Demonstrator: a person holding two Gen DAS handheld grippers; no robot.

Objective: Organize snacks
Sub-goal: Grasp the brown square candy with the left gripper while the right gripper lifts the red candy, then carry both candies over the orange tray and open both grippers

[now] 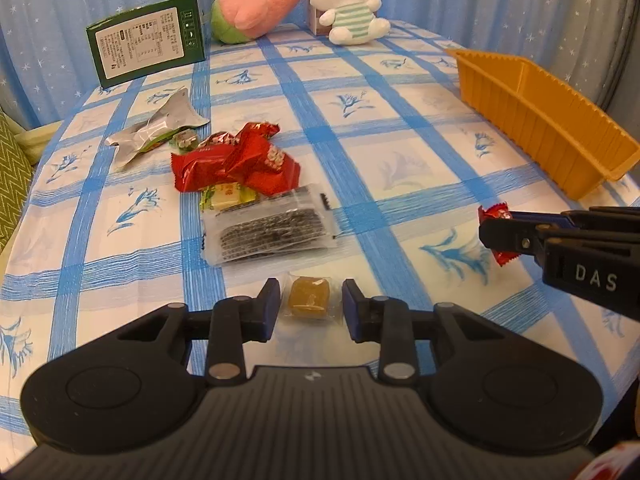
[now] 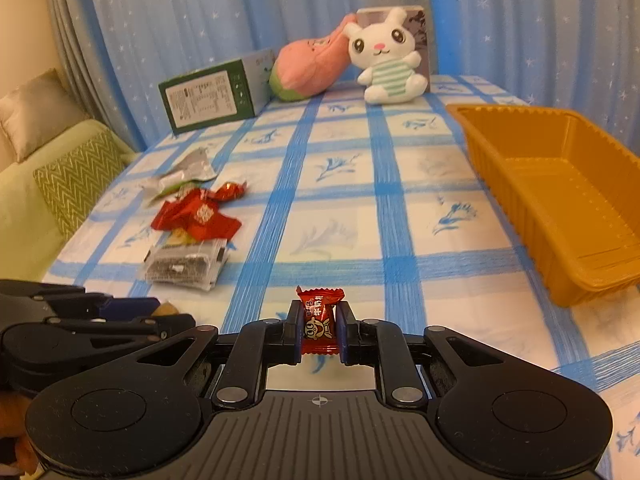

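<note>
Red foil wraps the small candy (image 2: 320, 322) clenched between the 2 blue-padded fingers of the right gripper (image 2: 319, 330), low in the frame's centre; its long axis stands upright, one crimped end pointing up and the other down. At lower centre of the left wrist view, the left gripper (image 1: 310, 310) is spread wide, its fingers flanking an amber jelly sweet in clear wrap (image 1: 310, 298) that lies flat on the blue-checked tablecloth (image 1: 400, 152) without touching either pad. Further up and left sits a heap of red foil snack packets (image 1: 236, 160) above a clear seaweed packet (image 1: 272, 230). An orange ribbed plastic tray (image 2: 560, 192) stands at the right, long axis running away from the camera.
</note>
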